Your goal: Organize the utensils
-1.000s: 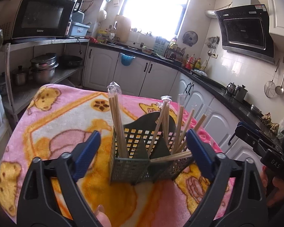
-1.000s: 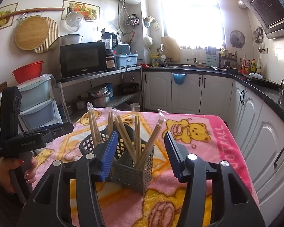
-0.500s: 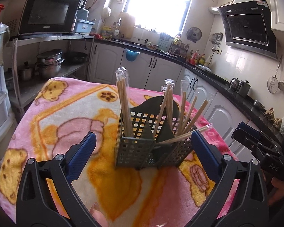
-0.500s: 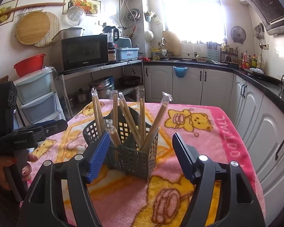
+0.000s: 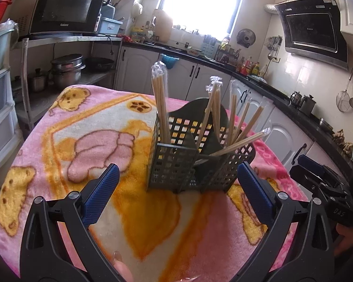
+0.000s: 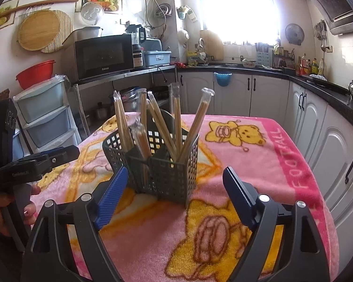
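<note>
**Both grippers empty, chopsticks sitting in the caddy**

The grey mesh caddy (image 5: 188, 164) stands upright mid-worktop on the pink bear blanket (image 5: 87, 141), with wrapped chopsticks (image 6: 176, 122) poking out of its compartments at all angles. The left gripper (image 5: 176, 195) has its jaws spread wide with nothing in them. The right gripper (image 6: 174, 195) is still opening its jaws, also empty, just short of the caddy.

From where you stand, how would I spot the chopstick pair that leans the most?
Find the pink bear blanket covering the table; the dark mesh holder stands in its middle. Seen over the left tongs, one wrapped chopstick pair lies almost flat, jutting out over the holder's right rim, while all the other pairs stand steeply.
</note>
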`<state>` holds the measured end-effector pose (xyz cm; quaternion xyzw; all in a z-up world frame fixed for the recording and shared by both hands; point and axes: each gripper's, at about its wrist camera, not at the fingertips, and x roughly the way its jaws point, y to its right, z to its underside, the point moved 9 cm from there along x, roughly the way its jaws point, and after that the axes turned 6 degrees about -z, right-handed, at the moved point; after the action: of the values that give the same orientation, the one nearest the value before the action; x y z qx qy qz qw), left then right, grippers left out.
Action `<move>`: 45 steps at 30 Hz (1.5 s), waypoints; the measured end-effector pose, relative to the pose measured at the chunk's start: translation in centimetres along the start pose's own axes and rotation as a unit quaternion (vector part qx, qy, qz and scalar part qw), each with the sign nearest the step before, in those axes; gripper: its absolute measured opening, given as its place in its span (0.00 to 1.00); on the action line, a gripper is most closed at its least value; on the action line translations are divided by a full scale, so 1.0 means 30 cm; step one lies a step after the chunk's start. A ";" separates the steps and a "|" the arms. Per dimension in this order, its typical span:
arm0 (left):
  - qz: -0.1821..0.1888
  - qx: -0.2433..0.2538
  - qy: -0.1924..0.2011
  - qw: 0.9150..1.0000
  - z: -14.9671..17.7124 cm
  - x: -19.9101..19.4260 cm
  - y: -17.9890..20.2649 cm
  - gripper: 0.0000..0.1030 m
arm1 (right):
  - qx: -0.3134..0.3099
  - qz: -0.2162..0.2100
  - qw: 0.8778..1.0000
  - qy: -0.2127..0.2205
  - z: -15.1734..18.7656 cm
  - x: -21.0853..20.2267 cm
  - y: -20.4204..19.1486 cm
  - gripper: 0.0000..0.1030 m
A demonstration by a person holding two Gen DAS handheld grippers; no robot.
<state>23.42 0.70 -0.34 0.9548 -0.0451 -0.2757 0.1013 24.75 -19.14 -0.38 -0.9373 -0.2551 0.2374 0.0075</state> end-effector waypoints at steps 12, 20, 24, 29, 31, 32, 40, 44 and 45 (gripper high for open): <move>-0.005 -0.004 0.003 1.000 0.075 -0.002 0.001 0.90 | 0.008 -0.003 1.000 -0.012 0.098 0.019 -0.010 0.88; -0.007 0.004 0.019 1.000 0.102 -0.008 0.016 0.90 | 0.013 -0.001 1.000 -0.005 0.138 0.018 -0.018 0.91; -0.008 0.010 0.030 0.999 0.107 -0.016 0.021 0.90 | 0.004 0.008 1.000 0.001 0.149 0.013 -0.021 0.92; -0.009 0.010 0.047 0.999 0.111 -0.030 0.018 0.90 | 0.001 0.009 1.000 0.016 0.153 0.002 -0.027 0.93; -0.007 0.008 0.053 0.999 0.111 -0.037 0.018 0.90 | 0.000 0.011 1.000 0.026 0.153 -0.007 -0.027 0.93; -0.006 0.009 0.057 0.998 0.111 -0.040 0.019 0.90 | 0.000 0.012 0.999 0.030 0.152 -0.011 -0.028 0.94; -0.030 0.029 0.090 0.995 0.110 -0.063 0.027 0.90 | -0.018 0.034 0.995 0.096 0.124 -0.082 -0.035 0.94; -0.033 0.028 0.106 0.993 0.108 -0.073 0.027 0.90 | -0.021 0.040 0.991 0.127 0.109 -0.111 -0.035 0.94; -0.041 0.029 0.113 0.992 0.105 -0.077 0.026 0.90 | -0.024 0.041 0.990 0.135 0.107 -0.118 -0.035 0.94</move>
<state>19.76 -0.26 -1.59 0.9834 -0.0027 -0.1687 0.0664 20.14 -20.29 -1.52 -0.9704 -0.2185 0.1023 0.0097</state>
